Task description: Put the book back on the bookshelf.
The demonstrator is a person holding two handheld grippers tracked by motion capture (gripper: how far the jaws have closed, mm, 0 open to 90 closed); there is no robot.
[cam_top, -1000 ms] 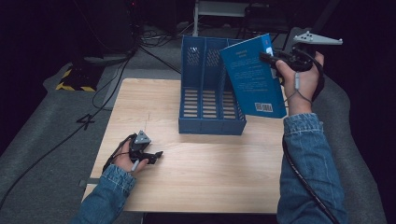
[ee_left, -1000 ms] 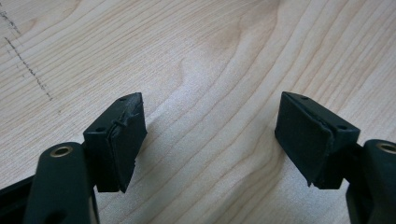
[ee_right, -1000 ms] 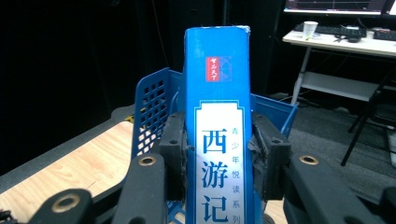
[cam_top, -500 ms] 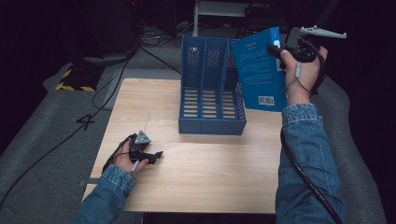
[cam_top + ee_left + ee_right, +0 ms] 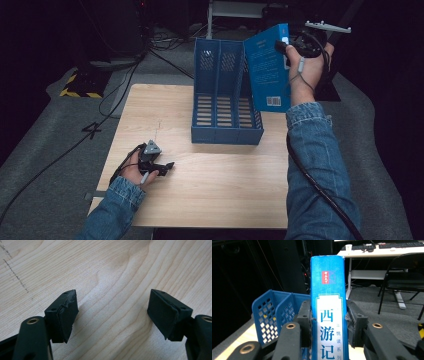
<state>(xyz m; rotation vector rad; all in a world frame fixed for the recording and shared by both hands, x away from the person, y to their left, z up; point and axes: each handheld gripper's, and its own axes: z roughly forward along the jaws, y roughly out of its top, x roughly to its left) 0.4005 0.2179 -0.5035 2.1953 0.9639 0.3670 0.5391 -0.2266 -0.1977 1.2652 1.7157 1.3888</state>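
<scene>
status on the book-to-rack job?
Done: the thick blue paperback book is picked up, clamped at its spine in the right claw. In hand: it hangs in the air at the right rear of the blue perforated plastic file rack. Left: slotting it into a compartment. Left claw rests open on the light wooden table.

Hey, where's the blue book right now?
The blue book is held up off the table, clamped in the right gripper at the high view's upper right, just above the right-hand slot of the blue file rack.

One book (image 5: 267,70), one file holder (image 5: 225,95), two grippers.
</scene>
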